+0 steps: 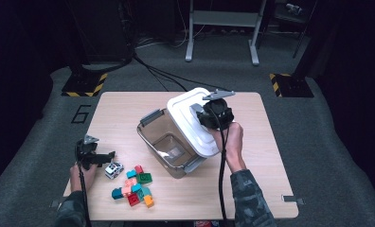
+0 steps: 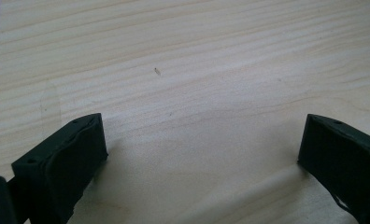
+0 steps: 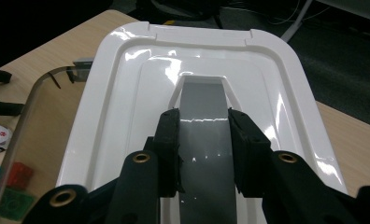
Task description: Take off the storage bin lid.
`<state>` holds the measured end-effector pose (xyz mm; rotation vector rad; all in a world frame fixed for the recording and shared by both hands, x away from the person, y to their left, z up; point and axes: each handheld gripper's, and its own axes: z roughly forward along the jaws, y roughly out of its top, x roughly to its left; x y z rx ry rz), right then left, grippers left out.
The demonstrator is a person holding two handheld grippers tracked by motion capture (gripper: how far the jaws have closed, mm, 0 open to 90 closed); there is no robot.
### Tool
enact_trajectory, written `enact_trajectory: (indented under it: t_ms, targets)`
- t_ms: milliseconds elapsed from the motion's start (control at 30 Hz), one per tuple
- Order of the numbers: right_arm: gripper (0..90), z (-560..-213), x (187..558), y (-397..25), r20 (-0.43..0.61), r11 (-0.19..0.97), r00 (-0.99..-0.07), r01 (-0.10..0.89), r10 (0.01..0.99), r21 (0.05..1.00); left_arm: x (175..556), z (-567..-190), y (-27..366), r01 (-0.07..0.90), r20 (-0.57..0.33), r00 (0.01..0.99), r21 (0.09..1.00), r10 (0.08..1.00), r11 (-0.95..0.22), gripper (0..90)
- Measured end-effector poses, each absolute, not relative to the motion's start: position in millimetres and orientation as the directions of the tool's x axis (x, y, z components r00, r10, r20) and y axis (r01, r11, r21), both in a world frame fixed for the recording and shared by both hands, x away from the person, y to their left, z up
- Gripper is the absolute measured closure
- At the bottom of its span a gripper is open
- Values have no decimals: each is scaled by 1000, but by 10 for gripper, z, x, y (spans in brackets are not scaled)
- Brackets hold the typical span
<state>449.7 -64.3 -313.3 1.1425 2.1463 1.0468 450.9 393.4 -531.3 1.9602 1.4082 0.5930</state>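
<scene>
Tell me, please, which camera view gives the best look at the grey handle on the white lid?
The right gripper view: the grey handle runs up between the right gripper jaws, closed on it, atop the white lid. From the high view the gripper and hand cover most of the handle. The left gripper view faces bare table.

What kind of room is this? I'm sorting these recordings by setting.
Probably a lab or recording studio: hazard-striped stand bases, cables across the grey carpet, and a lone wooden table numbered 6.

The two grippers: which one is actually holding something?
The right gripper: its jaws clamp the grey handle of the white lid. The left gripper hangs wide open over bare table.
</scene>
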Motion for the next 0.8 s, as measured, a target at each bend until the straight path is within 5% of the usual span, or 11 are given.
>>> enact_trajectory:
  t_ms: [800]
  targets:
    - [669, -3185, 4464, -1459, -62, 271, -393, 502, 918, 822, 4508, -5309, 3934, 658, -8, 324, 720, 946, -219, 6]
